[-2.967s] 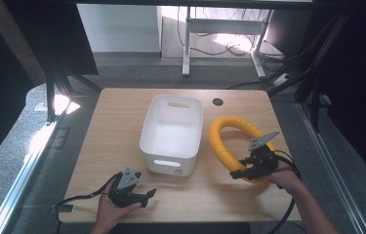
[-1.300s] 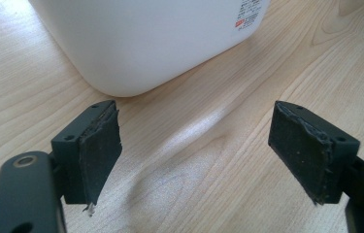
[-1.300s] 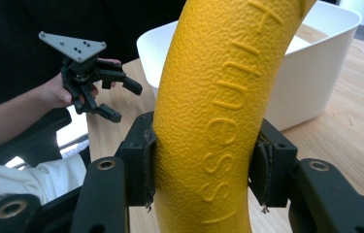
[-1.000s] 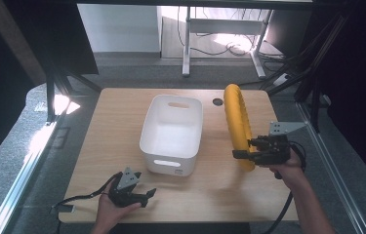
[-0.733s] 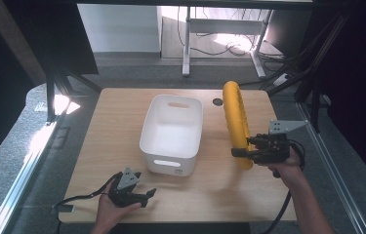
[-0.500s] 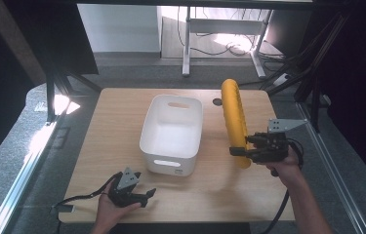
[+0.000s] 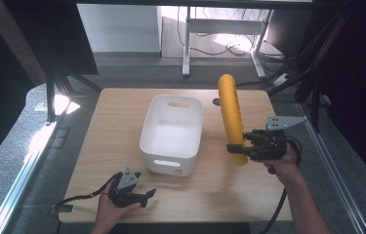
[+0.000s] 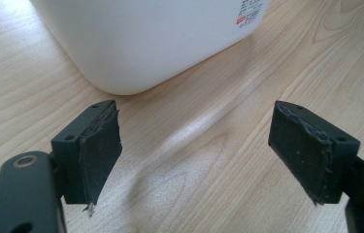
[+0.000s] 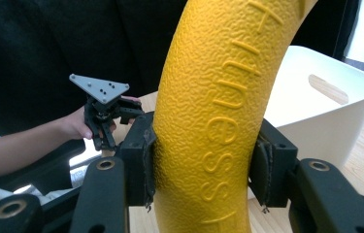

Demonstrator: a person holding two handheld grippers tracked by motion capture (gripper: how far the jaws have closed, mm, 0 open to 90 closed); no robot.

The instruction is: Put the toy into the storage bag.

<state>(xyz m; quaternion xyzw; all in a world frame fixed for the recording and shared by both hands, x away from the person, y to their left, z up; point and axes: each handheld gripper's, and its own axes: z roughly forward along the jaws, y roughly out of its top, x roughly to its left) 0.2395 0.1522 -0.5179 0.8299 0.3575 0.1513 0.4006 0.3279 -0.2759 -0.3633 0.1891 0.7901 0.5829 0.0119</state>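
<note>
The right gripper grasps a yellow ring held on edge near the table's right edge, beside a white bin. The left gripper, jaws spread, rests at the front edge.

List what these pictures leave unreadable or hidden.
- Label print on the white bin, left gripper view: too small to read.
- Yellow ring, right gripper view: top and bottom cut off by the edges; raised lettering only partly readable.
- Bin's inner floor near the front wall, high view: hidden by that wall.
</note>
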